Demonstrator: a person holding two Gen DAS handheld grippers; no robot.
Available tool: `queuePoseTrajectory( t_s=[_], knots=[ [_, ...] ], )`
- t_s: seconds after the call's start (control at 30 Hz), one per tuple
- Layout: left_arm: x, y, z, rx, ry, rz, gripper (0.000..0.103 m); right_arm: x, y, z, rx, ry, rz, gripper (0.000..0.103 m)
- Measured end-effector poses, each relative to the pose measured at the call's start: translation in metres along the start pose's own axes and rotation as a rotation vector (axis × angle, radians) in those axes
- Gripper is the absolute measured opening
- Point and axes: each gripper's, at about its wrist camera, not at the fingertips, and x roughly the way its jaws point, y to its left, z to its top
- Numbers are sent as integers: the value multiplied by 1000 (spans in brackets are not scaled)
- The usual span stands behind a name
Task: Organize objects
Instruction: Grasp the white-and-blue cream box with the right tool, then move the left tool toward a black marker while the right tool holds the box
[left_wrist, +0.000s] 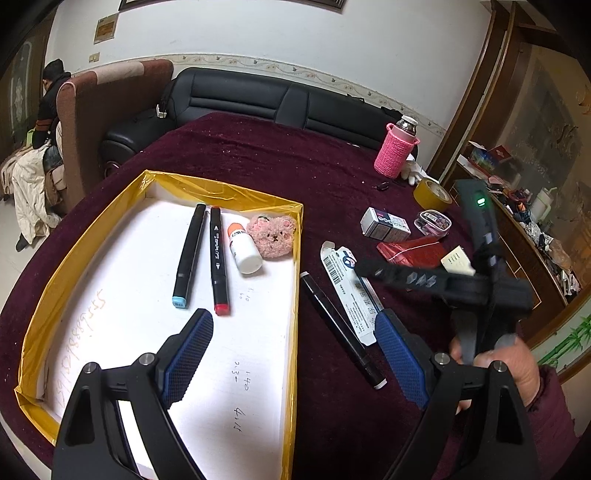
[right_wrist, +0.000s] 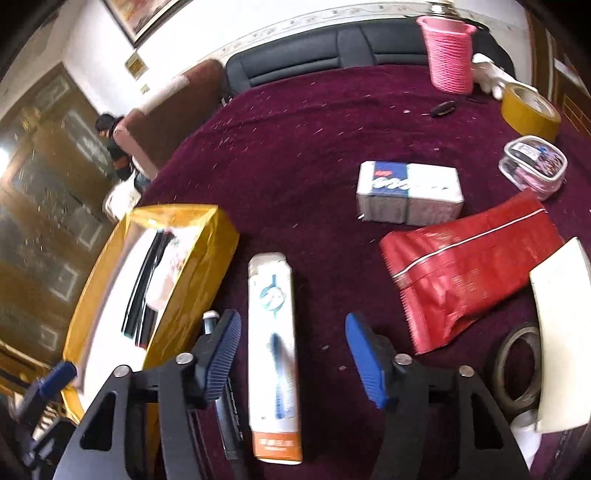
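- While the right gripper (right_wrist: 291, 354) hangs over the toothpaste box (right_wrist: 273, 354), its jaws stand apart on either side of the box, the pads not yet pressing on it; nothing is gripped.
- Tray (left_wrist: 295, 280): a shallow white tray with yellow taped walls, resting on the table (left_wrist: 258, 158) with its dark red cloth. It serves as the landmark below.
- Inside the tray, toward its far wall: a blue-capped marker (left_wrist: 189, 254), a red-capped marker (left_wrist: 218, 258), a small white bottle (left_wrist: 243, 248) and a pink plush bear (left_wrist: 271, 232), laid side by side.
- Just outside the tray's right wall: a black marker (left_wrist: 341, 328), and beside that the toothpaste box, both lying lengthwise on the cloth.
- Farther right of the tray: a small white carton (right_wrist: 410, 194), a red pouch (right_wrist: 469, 266), a clear case (right_wrist: 532, 162) and a yellow tape roll (right_wrist: 530, 109).
- Left gripper (left_wrist: 295, 332): jaws wide open and empty, one finger over the tray floor, the other outside its right wall.
- Step in hand, as judged: grasping the toothpaste box for transfer into the tray.
- Next move, as judged: close the jaws squarely on the long sides of the box without catching the black marker, lift clear of the tray wall, and set it down on the bare floor of the tray.
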Motion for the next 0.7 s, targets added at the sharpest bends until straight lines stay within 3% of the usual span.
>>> queuePoseTrajectory(
  t_s=[0.1, 0.17, 0.23, 0.27, 0.37, 0.57, 0.7],
  knots=[
    [-1, -1, 0, 1, 4, -4, 89, 17, 4, -5, -16, 41, -21, 62],
    [-3, -4, -1, 10, 1, -1, 89, 19, 12, -7, -46, 16, -78, 61],
    [-4, -7, -2, 19, 1, -10, 89, 19, 15, -7, -65, 7, -144, 39],
    [-4, -9, -3, 29, 0, -17, 89, 18, 13, -6, -66, 0, -154, 33],
    [-4, -18, -6, 57, 2, -40, 89, 9, -1, -9, -16, -22, -178, 27],
    [16, -38, -11, 84, 55, -99, 89, -22, -49, -39, 96, -105, -175, 26],
    [39, -52, -15, 108, 106, -103, 83, -33, -68, -52, 120, -174, -113, 26]
  ],
)
